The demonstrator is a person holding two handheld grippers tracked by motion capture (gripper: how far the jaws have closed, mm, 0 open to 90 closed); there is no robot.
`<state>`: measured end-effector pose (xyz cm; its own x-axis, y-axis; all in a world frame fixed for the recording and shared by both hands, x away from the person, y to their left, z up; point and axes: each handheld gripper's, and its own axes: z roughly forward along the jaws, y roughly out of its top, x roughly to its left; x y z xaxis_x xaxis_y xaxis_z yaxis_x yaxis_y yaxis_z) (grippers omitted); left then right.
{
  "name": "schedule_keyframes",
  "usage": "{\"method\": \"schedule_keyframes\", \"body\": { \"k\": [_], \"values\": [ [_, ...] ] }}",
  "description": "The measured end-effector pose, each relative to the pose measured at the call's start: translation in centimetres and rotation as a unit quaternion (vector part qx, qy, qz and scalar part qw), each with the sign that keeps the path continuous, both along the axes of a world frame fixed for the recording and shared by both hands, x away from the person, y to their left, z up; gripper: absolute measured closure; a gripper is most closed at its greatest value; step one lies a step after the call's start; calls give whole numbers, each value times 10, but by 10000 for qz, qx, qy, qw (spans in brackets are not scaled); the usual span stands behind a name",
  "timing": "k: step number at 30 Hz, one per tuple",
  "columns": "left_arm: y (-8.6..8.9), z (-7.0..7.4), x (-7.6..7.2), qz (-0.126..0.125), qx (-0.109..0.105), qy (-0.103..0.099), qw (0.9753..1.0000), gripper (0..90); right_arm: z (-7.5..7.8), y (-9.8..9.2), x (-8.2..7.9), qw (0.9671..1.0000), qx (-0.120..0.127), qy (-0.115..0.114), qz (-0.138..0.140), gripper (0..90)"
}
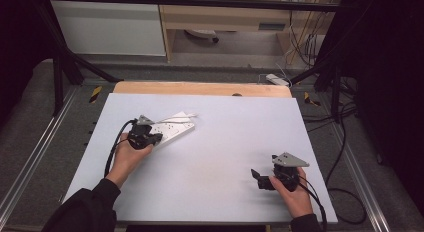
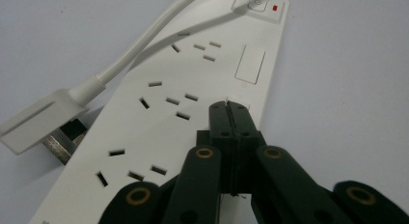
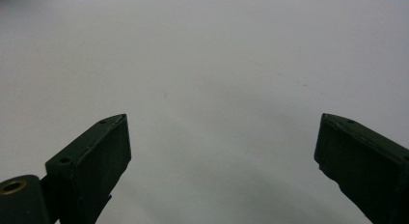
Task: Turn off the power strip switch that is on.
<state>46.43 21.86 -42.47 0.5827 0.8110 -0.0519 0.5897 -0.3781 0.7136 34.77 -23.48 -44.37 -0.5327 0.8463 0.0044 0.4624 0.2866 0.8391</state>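
While left gripper [image 2: 228, 108] presses closed on power strip [image 2: 193, 89] — right gripper [image 3: 222, 132] gapes wide.

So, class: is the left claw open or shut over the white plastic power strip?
Shut: the left claw has its jaws pressed together above the power strip.

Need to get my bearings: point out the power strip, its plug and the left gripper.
power strip [image 2: 159, 122], left gripper view, on its socket face.
plug [image 2: 36, 120], left gripper view, on its flat white body.
left gripper [image 2: 229, 108], left gripper view, where the closed fingers meet.

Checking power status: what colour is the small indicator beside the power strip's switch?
Red. The indicator sits right of the switch on the white power strip, clearest in the left gripper view.
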Motion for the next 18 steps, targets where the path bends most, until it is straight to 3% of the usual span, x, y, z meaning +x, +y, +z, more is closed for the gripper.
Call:
{"method": "schedule_keyframes", "body": {
  "k": [18],
  "values": [
    [-3,0,0,-15,-23,-22,10000,900,1,0,0,10000,-6,-39,15,60]
  ]
}}
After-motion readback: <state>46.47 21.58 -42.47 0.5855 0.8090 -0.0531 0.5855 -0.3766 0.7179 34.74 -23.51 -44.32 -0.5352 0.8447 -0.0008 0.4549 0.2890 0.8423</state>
